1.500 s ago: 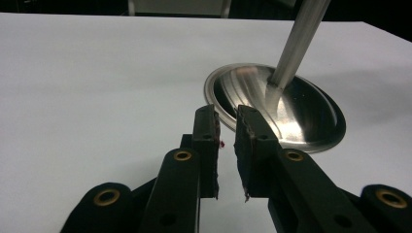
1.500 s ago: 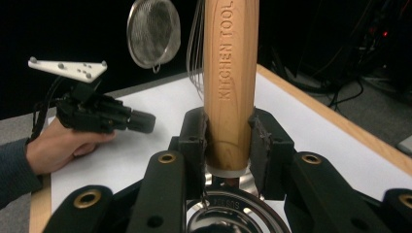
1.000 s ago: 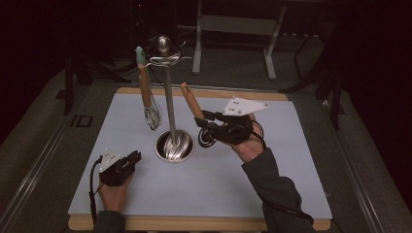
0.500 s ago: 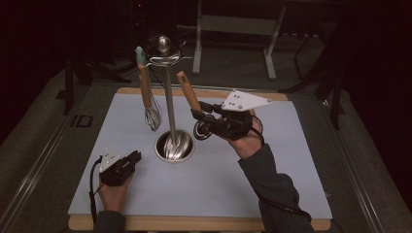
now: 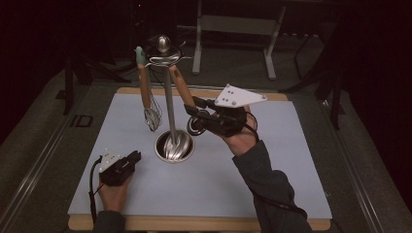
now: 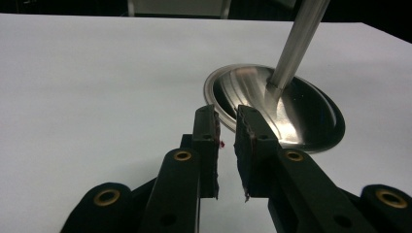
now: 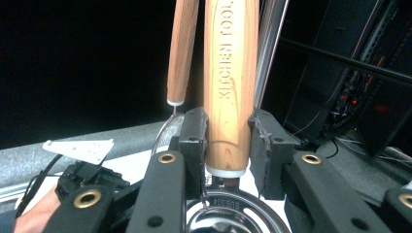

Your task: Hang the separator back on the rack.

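The right gripper (image 5: 194, 108) is up off the surface, just right of the tall polished steel utensil stand w/ a round dished base (image 5: 173, 145). Its jaws are clamped on the light wooden handle of a utensil printed "KITCHEN TOOL" (image 7: 230, 73), gripping near the handle's lower end, pads pressing both sides. That handle leans up & left toward the hooks at the stand's top; whether it hangs on a hook, can't tell. Below the handle in the right gripper view sits a round perforated steel head (image 7: 228, 213), so prob. a skimmer or strainer type tool.

A wire whisk w/ wooden handle and pale green tip (image 5: 147, 97) hangs on the stand's left side, wires down, near the pole but apart from it.

The left gripper (image 5: 127, 161) rests low on the pale blue-grey surface (image 5: 291, 160), near the front-left, well apart from the held utensil. Its jaws stand slightly apart w/ nothing between them, aimed at the stand's base, which shows just beyond the tips in the left gripper view.
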A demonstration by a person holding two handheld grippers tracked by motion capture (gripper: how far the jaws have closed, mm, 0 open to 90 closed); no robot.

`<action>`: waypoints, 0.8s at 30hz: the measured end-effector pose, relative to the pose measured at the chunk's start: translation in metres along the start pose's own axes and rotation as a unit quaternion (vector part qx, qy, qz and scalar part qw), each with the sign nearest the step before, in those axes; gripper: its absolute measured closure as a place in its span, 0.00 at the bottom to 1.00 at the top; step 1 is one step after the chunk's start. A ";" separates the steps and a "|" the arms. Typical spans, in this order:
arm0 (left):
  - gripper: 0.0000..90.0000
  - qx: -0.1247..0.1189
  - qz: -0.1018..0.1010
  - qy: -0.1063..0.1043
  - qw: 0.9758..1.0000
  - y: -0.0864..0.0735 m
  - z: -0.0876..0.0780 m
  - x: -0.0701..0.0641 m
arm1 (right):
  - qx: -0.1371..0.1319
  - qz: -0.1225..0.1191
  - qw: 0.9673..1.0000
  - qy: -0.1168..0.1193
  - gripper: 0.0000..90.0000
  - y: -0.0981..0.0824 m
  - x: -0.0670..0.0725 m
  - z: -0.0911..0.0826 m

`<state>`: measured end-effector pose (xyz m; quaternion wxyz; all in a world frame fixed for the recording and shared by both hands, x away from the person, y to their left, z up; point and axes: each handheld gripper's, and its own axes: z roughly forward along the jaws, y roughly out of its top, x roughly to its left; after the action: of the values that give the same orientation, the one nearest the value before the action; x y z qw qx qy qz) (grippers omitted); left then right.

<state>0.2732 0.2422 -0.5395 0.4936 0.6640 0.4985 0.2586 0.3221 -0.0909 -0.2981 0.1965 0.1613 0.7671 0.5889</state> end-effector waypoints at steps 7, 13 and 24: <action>0.88 0.000 -0.001 0.000 1.000 0.000 0.000 0.000 | 0.003 -0.003 1.000 -0.006 0.77 0.003 0.001 0.006; 0.88 0.000 0.001 -0.001 1.000 0.000 0.000 0.000 | 0.016 -0.009 0.999 -0.026 0.77 0.002 0.002 0.012; 0.88 0.000 0.000 -0.001 1.000 0.000 0.000 0.000 | 0.027 -0.005 0.999 -0.033 0.72 -0.001 0.002 0.022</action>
<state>0.2731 0.2423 -0.5395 0.4941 0.6641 0.4981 0.2584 0.3314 -0.0723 -0.3046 0.2202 0.1822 0.7765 0.5616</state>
